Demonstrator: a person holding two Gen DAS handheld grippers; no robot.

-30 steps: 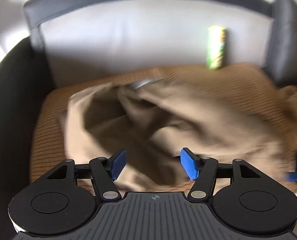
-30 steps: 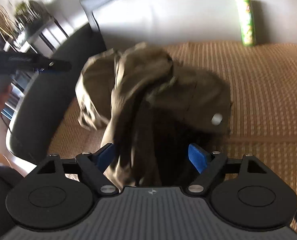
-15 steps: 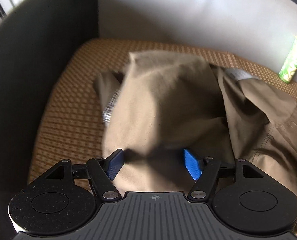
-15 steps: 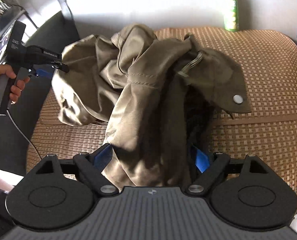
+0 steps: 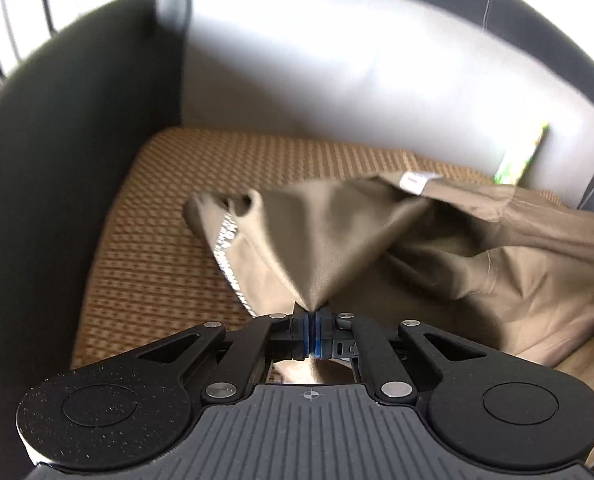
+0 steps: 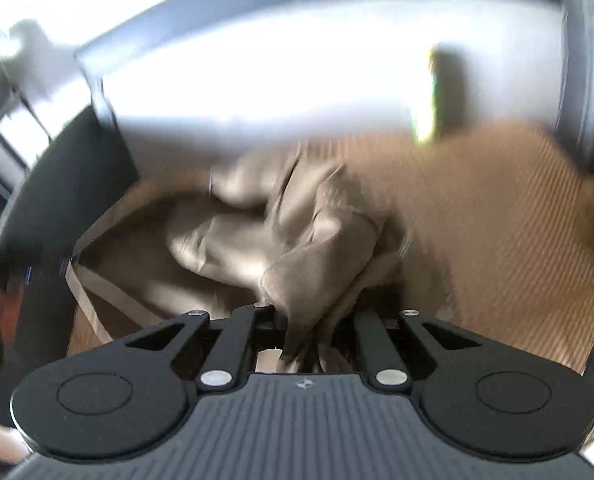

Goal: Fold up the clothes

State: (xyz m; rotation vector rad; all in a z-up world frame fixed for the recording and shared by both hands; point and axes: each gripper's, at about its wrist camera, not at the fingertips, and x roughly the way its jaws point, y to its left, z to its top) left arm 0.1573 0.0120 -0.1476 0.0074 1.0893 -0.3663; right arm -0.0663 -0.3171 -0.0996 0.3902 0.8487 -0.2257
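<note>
The left tool (image 5: 311,322) has just closed, its blue pads pinching a peak of the khaki garment (image 5: 437,264), which pulls up into a taut cone from the grip. The right tool (image 6: 305,320) has also just closed, and a bunched fold of the same garment (image 6: 317,248) is clamped between its fingers; that view is blurred. The rest of the cloth lies crumpled on the woven brown seat mat (image 5: 169,248) of a sofa, toward its left end beside the dark armrest (image 5: 57,184). A green canister (image 5: 521,160) stands far right against the pale backrest (image 5: 337,72).
</note>
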